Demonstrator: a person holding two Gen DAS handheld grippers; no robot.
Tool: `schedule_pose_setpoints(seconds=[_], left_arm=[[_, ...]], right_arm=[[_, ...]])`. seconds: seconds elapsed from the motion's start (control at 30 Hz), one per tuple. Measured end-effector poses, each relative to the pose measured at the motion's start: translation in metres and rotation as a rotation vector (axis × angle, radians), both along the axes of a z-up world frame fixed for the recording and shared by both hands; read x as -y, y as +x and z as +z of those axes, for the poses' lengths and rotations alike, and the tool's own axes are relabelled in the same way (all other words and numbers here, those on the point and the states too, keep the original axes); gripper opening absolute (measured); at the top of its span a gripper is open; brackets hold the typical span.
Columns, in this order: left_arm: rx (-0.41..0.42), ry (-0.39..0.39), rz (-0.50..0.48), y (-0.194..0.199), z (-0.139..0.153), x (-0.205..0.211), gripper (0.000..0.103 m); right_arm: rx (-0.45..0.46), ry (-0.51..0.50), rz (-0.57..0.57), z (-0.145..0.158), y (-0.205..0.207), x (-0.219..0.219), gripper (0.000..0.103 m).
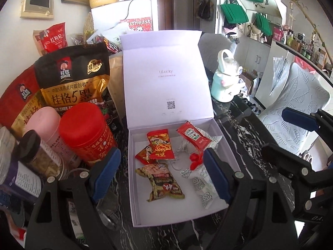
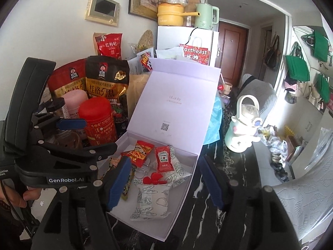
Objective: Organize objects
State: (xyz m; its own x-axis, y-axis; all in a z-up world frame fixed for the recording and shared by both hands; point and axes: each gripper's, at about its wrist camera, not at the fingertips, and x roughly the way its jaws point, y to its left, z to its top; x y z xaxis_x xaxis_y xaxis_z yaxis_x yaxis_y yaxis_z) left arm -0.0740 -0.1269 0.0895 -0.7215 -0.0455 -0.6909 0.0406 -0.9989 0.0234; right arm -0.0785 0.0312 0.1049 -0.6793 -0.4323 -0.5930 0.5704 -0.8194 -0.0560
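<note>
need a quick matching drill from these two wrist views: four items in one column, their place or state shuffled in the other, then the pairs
Things:
1. ketchup sachet
2. red-lidded canister
3. white box lid
4. white elephant-shaped jug

Places or states:
A. stands open, upright behind the tray
B. on the dark marble table, right of the box
C. inside the box, lying on the white printed packets
D. left of the box, in front of the oat bags

Pairs: 1-C, 2-D, 3-A, 4-B
</note>
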Motion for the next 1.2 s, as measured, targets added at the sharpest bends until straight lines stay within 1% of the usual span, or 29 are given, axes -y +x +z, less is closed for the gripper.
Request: schedule_pose_setpoints(seconds=[0.27, 0.5, 0.6, 0.67, 0.87, 1.07, 1.2], left_arm=[[-0.007, -0.005, 0.005, 0.030, 0.006, -0.004, 0.081], [-0.014, -0.001, 0.008, 0.061, 0.006, -0.008, 0.081], [-0.018, -0.005, 0.006, 0.075, 0.005, -0.011, 0.084], [-0.023, -0.012, 0.010, 0.084, 0.004, -0.012, 0.089], [-0.038, -0.025, 0.007, 0.109, 0.000, -0.016, 0.094], [-0.024, -0.033, 0.004, 0.126, -0.013, -0.019, 0.098], [-0.020, -0.028, 0.000, 0.135, -0.024, -0.020, 0.098]], right_arm=[[-0.030, 0.006, -0.010, 0.011, 0.032, -0.008, 0.073], [-0.030, 0.009, -0.028, 0.010, 0.060, -0.016, 0.074], [-0.028, 0.013, -0.039, 0.007, 0.073, -0.019, 0.074], [-0.027, 0.013, -0.042, 0.005, 0.084, -0.021, 0.074], [-0.026, 0.027, -0.062, -0.004, 0.109, -0.023, 0.075], [-0.015, 0.036, -0.094, -0.018, 0.126, -0.026, 0.075], [-0.004, 0.026, -0.111, -0.028, 0.137, -0.030, 0.075]])
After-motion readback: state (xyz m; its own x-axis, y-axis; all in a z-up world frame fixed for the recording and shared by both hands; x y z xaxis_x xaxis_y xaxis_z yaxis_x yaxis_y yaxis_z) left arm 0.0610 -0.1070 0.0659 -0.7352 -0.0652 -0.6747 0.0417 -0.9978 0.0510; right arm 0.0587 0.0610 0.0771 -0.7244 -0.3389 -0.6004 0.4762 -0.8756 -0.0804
